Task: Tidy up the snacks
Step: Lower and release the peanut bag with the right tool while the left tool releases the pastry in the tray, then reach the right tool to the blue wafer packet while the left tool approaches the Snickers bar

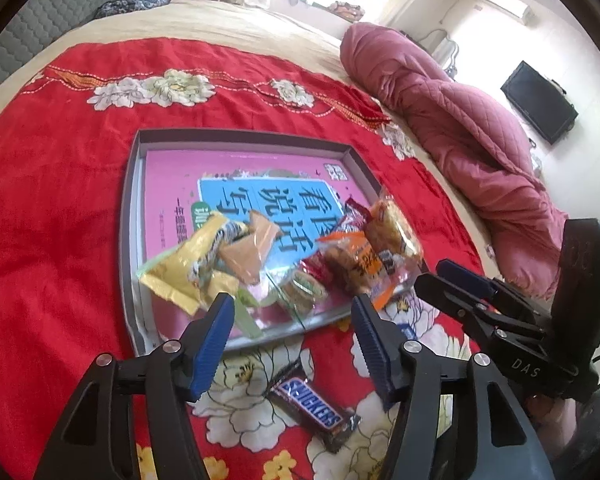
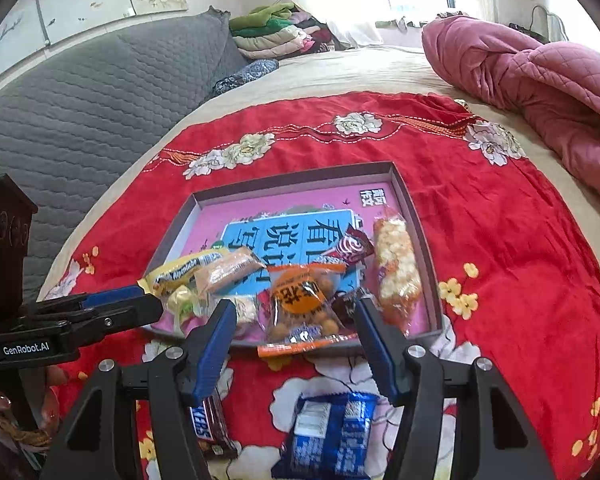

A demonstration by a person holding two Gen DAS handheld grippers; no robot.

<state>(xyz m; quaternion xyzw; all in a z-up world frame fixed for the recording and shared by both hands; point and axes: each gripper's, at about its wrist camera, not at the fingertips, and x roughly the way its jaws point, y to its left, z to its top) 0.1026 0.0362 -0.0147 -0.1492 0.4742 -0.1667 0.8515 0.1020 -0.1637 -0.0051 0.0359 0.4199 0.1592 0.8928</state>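
Snickers bar [image 1: 314, 410] lay right under the left claw [image 1: 296, 354], long axis slanting across its spread, empty jaws; right claw [image 2: 296, 346], also spread and empty, sat nearer the blue packet [image 2: 332, 434].

A shallow grey tray [image 2: 414, 208] lined with a pink and blue printed sheet lies flat on the red flowered bedspread, its near end crowded with snacks. A yellow wrapper [image 2: 180, 274] and a tan packet [image 2: 228, 270] lie at the left, an orange-labelled clear bag of round snacks [image 2: 300, 304] overhangs the near rim, and a long puffed-snack bag [image 2: 396, 264] runs along the right wall. Outside the tray, on the bedspread, lie a brown Snickers bar [image 1: 310, 410] and a blue packet [image 2: 330, 432].
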